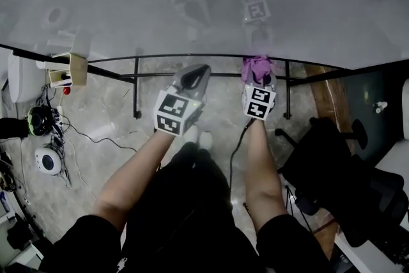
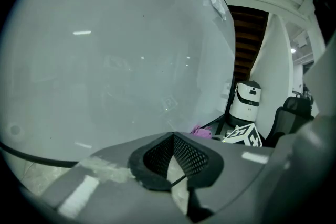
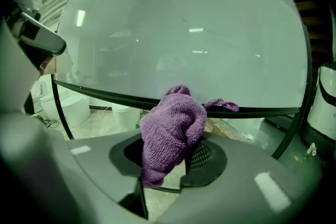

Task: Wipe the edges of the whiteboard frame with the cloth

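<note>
- Nearest, the left gripper (image 1: 193, 75): its fingers are drawn together with nothing between them. It hangs just under the board. I judge it is parked there so the lower edge stays free for the other tool.
- Just beside it, the right gripper (image 3: 173, 160): its fingers are clamped on the purple cloth (image 3: 170, 134), pinched low in the wad.
- The cloth stands bunched above and beyond the fingertips, which are buried in it. Held this way, I judge, fabric rather than plastic meets the board.
- Next out, the whiteboard frame (image 3: 105, 93), a thin black bar crossing the right gripper view. The top of the cloth overlaps this lower edge, and a loose tail trails along it to the right. The cloth appears to be touching it, though I cannot confirm how hard it presses.
- Beyond, the whiteboard (image 1: 204, 3), pale and glossy, showing both marker cubes in reflection.
- Farthest, beneath the board, a stand leg (image 1: 136, 89) rises from the mottled floor (image 1: 102, 105).
</note>
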